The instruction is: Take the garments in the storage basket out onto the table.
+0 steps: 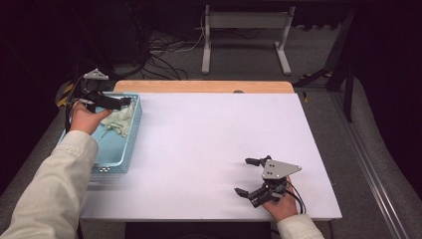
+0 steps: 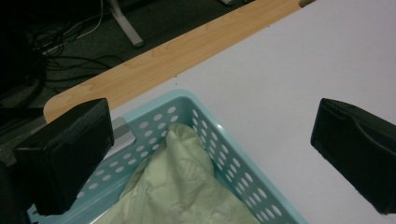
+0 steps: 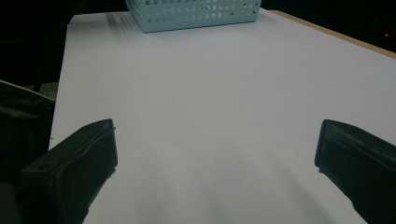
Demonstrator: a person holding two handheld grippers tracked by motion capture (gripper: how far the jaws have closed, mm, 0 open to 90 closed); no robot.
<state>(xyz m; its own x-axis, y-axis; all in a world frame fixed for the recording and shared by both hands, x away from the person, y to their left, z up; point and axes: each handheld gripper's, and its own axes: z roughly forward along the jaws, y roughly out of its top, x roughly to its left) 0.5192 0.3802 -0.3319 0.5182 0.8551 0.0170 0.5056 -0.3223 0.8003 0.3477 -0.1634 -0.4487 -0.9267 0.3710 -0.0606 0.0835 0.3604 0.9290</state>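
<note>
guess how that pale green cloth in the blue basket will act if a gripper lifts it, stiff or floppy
Probably floppy: the green cloth lies crumpled in soft folds inside the basket, so it would likely drape and hang from one pinched spot. It looks thin, so likely light. A trailing edge might catch the rim.

The high view looks down the table (image 1: 209, 149); both gripper views skim it low, sharing the basket (image 2: 219, 140).

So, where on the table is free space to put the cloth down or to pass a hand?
The white table is bare from the blue basket across to the right gripper, and up to the wooden strip at the far edge. The left edge is crowded: the basket holds the green cloth, with the open left gripper over it.
</note>
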